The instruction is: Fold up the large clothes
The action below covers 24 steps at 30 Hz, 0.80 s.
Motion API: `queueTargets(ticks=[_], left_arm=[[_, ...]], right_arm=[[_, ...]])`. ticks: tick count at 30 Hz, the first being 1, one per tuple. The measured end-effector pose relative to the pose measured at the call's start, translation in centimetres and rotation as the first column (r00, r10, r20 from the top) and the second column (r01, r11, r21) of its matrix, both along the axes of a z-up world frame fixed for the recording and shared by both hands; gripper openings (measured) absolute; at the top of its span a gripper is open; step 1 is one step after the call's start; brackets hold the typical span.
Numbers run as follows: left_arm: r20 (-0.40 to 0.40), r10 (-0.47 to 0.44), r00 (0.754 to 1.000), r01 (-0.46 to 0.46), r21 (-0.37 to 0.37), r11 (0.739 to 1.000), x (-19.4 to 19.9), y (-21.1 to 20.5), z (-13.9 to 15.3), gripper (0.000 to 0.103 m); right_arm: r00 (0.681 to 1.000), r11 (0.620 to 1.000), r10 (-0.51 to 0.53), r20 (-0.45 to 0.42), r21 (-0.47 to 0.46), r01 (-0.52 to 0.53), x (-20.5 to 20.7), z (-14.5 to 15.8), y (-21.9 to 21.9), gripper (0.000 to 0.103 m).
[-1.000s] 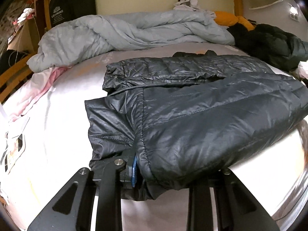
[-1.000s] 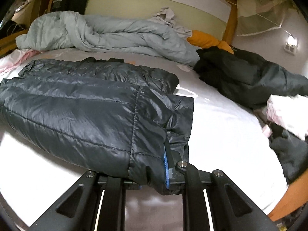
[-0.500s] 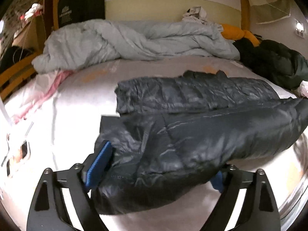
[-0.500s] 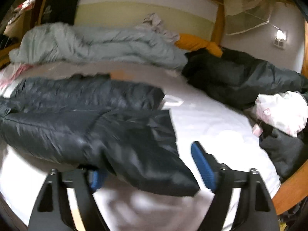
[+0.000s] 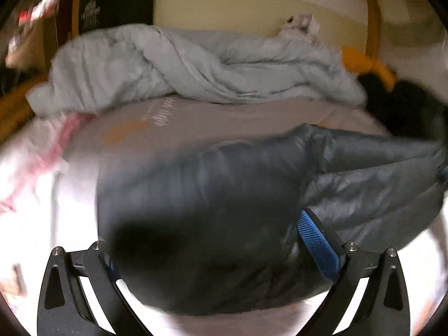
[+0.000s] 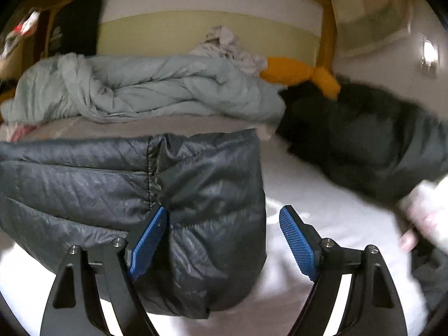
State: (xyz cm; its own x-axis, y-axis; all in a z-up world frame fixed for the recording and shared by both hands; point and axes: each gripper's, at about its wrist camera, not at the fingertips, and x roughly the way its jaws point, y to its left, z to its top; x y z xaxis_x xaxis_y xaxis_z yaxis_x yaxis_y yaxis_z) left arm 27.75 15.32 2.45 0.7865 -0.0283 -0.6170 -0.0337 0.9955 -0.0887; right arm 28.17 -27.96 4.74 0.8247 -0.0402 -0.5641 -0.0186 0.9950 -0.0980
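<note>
jacket point(image 6: 117, 184) folded in half, lies on bed point(image 6: 322, 212) at 12 o'clock of both tools. left gripper point(image 5: 224, 249) spread wide, straddling fold; right gripper point(image 6: 221, 238) wide, empty. step: release after fold. next: regrip side edge, fold across.

My dark quilted puffer jacket point(image 5: 224, 196) point(image 6: 112, 173) lies folded over itself on the bed, shiny and puffy, its bulk running from nine o'clock to centre in my right view, one end bulging toward six.
</note>
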Motion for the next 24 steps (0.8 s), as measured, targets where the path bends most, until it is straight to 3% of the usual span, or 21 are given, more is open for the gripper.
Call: queueTargets(ticks=[2,4,5,6,7,8,9,10,14,18,20,24], left_arm=[[0.029,-0.018,0.999,0.019,-0.063,0.998,-1.0,0.9,-0.8,0.103],[-0.007,-0.032,0.999,0.032,-0.094,0.995,-0.7,1.3,-1.6,0.103],[-0.024,-0.05,0.998,0.047,-0.116,0.992,-0.3,1.3,-1.7,0.096],[-0.021,-0.075,0.997,0.071,-0.142,0.987,-0.1,1.3,-1.7,0.07],[-0.015,-0.103,0.995,0.099,-0.159,0.982,0.0,1.2,-1.6,0.054],[-0.012,-0.114,0.993,0.11,-0.16,0.981,0.3,1.1,-1.2,0.027],[-0.009,-0.12,0.993,0.117,-0.156,0.981,0.6,1.0,-0.8,0.021],[0.002,-0.116,0.993,0.115,-0.145,0.983,1.0,1.0,-0.2,0.02],[-0.025,-0.095,0.995,0.092,-0.099,0.991,3.8,1.0,0.5,0.024],[-0.071,-0.039,0.997,0.034,-0.062,0.997,7.2,1.5,-1.2,0.058],[-0.057,-0.03,0.998,0.027,-0.063,0.998,8.0,2.0,-2.0,0.068],[-0.077,-0.05,0.996,0.046,-0.048,0.998,10.1,2.2,-3.8,0.074]], right_arm=[[0.999,0.996,0.037,-0.023,0.078,-0.035,-0.3,-1.0,-1.1,0.085],[0.994,0.99,0.089,-0.07,0.117,-0.081,-0.1,-1.8,-1.8,0.087],[0.991,0.987,0.103,-0.083,0.131,-0.091,0.1,-2.2,-1.9,0.087],[0.989,0.983,0.109,-0.096,0.157,-0.093,0.3,-2.5,-2.1,0.087],[0.988,0.977,0.112,-0.107,0.195,-0.089,0.7,-2.7,-2.4,0.085],[0.986,0.966,0.12,-0.112,0.242,-0.09,1.1,-2.7,-2.6,0.078],[0.984,0.953,0.139,-0.113,0.284,-0.102,1.5,-2.6,-2.6,0.045],[0.982,0.944,0.156,-0.107,0.31,-0.116,1.9,-2.3,-2.5,0.023],[0.993,0.97,0.114,-0.027,0.218,-0.106,4.0,-0.3,-0.8,0.02],[0.988,0.987,0.092,-0.121,0.146,-0.074,8.1,-2.6,1.0,0.02],[0.987,0.988,0.08,-0.139,0.144,-0.06,9.2,-4.2,1.1,0.02],[0.984,0.99,0.081,-0.16,0.127,-0.06,9.9,-5.7,0.9,0.02]])
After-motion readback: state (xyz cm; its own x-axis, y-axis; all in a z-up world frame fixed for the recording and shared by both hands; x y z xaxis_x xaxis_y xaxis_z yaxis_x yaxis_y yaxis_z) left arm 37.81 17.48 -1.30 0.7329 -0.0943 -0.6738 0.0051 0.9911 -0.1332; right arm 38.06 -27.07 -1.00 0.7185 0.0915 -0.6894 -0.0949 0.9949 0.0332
